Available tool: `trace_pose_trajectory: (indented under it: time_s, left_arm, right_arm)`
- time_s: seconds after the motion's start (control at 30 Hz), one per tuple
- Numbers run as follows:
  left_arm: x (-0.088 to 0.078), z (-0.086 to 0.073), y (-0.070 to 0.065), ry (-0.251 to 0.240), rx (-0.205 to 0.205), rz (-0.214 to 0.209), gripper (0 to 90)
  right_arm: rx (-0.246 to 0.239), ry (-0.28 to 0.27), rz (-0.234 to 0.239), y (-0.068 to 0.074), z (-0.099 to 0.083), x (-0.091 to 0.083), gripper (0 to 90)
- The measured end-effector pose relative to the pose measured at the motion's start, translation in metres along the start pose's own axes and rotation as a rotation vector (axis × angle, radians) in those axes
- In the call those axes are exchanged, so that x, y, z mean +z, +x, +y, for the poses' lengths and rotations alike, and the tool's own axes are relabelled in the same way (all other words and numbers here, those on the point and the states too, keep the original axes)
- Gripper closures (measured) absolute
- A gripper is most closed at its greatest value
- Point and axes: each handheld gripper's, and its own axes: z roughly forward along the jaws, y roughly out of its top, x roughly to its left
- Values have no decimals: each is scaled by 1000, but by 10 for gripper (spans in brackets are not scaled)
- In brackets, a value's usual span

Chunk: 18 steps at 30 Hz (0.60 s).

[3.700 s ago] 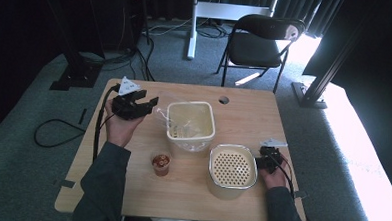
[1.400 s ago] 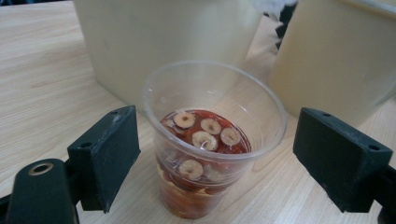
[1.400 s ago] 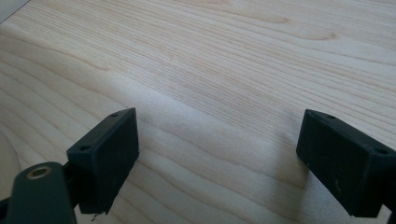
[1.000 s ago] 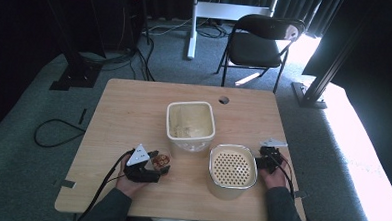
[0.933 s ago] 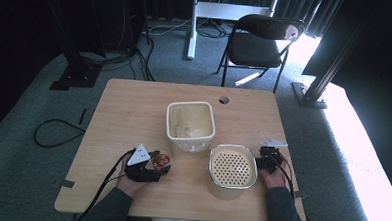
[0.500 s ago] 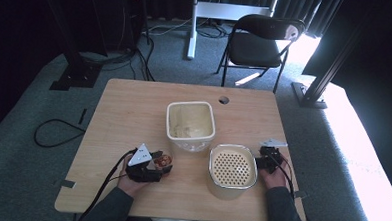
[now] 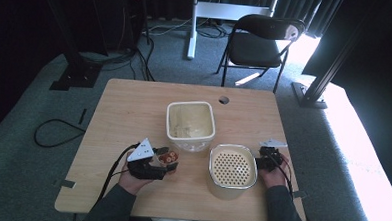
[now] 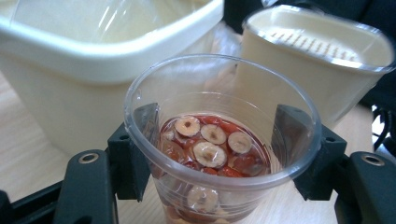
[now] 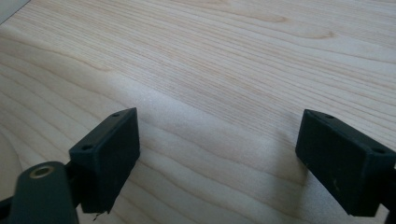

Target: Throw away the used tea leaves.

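Note:
A clear plastic cup (image 7: 169, 157) (image 8: 210, 149) of red date slices sits between the jaws of my left gripper (image 7: 166, 160) (image 8: 219, 156). The jaws have just been closing, and their pads press on the cup's sides. The cup hangs a little above the table, close to a cream square tub (image 7: 191, 121) (image 8: 93, 51). My right gripper (image 7: 260, 162) (image 9: 217, 154) rests low over the wood beside a round cream container with a perforated lid (image 7: 233, 168) (image 8: 322, 56). Its jaws have just closed slightly but stand apart with nothing between them.
The wooden table (image 7: 129, 107) has a small hole (image 7: 223, 99) near its far edge. A black folding chair (image 7: 262, 43) stands beyond the table. Cables lie on the grey carpet at the left.
My left gripper came from the table's far left to the cup, closed on it and has lifted it slightly. The right hand has stayed beside the round container.

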Motion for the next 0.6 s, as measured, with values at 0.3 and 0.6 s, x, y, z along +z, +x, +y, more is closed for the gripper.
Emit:
trace_pose_trajectory:
  time_s: [0.3, 0.6]
  left_arm:
    - [1, 28, -7, -12, 16, -33, 341]
    - [6, 53, -9, -40, 27, -63, 345]
  right_arm:
    - [35, 19, -30, -2, 1, -6, 249]
    - [76, -26, -38, -9, 5, -25, 264]
